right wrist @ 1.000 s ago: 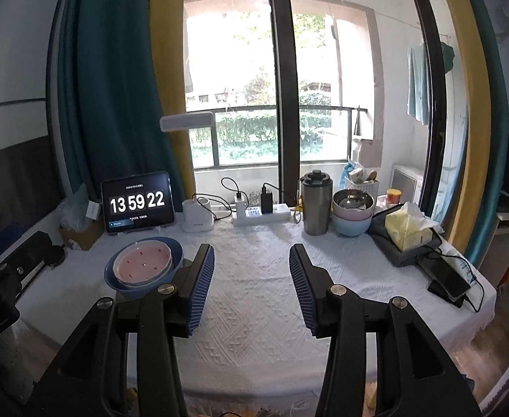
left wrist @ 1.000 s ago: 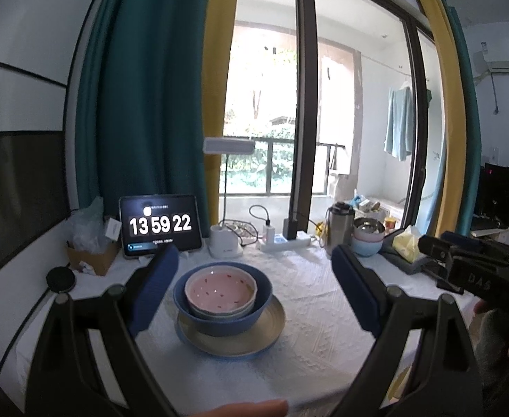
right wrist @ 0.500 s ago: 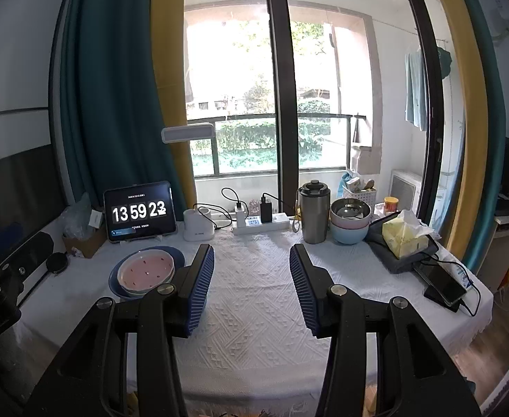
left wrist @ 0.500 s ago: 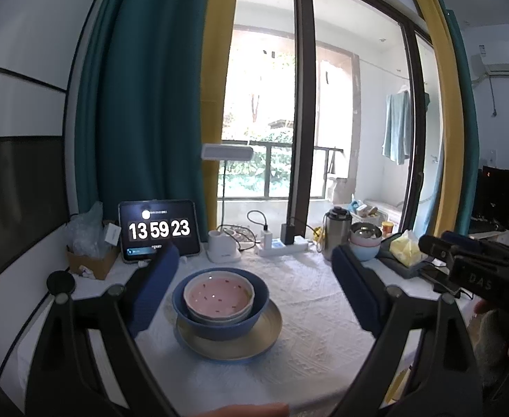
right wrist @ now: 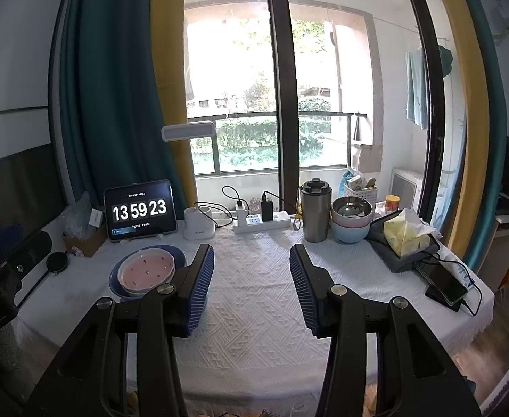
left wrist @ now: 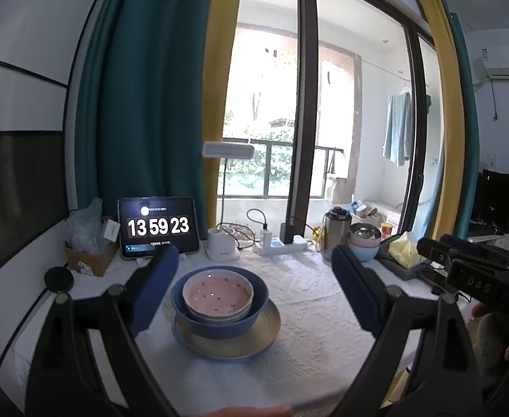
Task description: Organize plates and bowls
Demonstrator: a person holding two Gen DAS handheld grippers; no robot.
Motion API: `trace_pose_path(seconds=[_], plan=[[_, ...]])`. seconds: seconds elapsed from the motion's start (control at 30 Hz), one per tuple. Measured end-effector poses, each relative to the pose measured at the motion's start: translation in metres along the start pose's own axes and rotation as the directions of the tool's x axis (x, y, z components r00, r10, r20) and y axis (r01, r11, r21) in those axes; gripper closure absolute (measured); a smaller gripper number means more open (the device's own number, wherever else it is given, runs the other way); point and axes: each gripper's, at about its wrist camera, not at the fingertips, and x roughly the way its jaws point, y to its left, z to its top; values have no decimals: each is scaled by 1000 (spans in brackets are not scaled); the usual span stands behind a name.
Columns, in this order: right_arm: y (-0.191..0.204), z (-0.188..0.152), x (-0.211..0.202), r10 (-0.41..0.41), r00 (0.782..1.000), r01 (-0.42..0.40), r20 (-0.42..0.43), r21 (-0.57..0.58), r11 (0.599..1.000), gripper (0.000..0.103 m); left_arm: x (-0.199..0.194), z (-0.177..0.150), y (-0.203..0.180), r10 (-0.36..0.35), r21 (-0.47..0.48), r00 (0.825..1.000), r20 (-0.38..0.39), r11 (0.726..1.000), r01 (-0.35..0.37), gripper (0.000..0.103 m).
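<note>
Pink bowl sits nested in your blue bowl on the plate atop the counter, stacked compactly; left claw and right claw hover released, empty.

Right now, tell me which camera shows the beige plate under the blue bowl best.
Left wrist view: the beige plate lies nearly centred, rim exposed under the blue bowl. In the right wrist view the plate is hidden behind the bowl and finger.
</note>
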Motion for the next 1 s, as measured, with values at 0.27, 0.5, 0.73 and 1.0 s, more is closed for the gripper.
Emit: trace_pose_path(seconds=[0.27,0.5,0.73,1.0], plan=[[0,0,3,1,1000,-1,-4,1,1000,55,2,0,-1,3,-6,1000,-1,1000,-3,12],[0,0,4,2,1000,-2,-4,1,1000,55,3,-1,-3,0,-5,1000,-3,1000,0,12],[1,-2,5,3,1000,-3,-9,1,1000,55,2,-1,-2,1,-6,1000,-2,1000,-1,12],[1,-1,6,3,1000,-3,-9,1,1000,55,3,-2,-3,0,-6,1000,-4,1000,0,12]])
